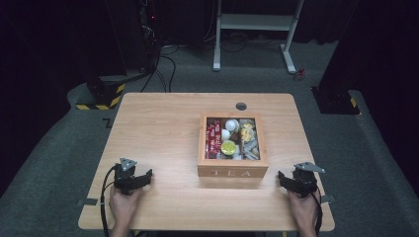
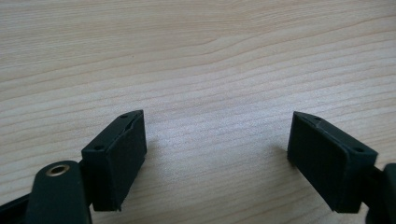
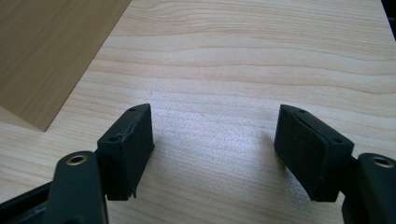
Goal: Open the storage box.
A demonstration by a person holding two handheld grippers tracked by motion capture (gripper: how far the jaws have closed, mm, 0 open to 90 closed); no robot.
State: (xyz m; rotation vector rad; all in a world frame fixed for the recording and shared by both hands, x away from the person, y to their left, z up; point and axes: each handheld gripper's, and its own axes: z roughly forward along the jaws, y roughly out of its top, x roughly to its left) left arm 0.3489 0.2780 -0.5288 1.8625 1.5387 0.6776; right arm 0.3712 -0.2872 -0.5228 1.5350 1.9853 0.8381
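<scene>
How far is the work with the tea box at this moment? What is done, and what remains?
Nothing looks done yet. The wooden tea box stands in the middle of the table, its compartments full of packets and sachets. Nothing is in hand: the left gripper and the right gripper rest on the table at either side of the box, both open with nothing between their fingers. All handling of the box remains.

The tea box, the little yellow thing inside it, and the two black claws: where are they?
Tea box [image 1: 232, 172]: high view, front wall with lettering.
Yellow thing [image 1: 228, 147]: high view, its round top.
Left gripper [image 1: 143, 178]: high view, between its fingertips.
Right gripper [image 1: 284, 178]: high view, between its fingertips.
</scene>
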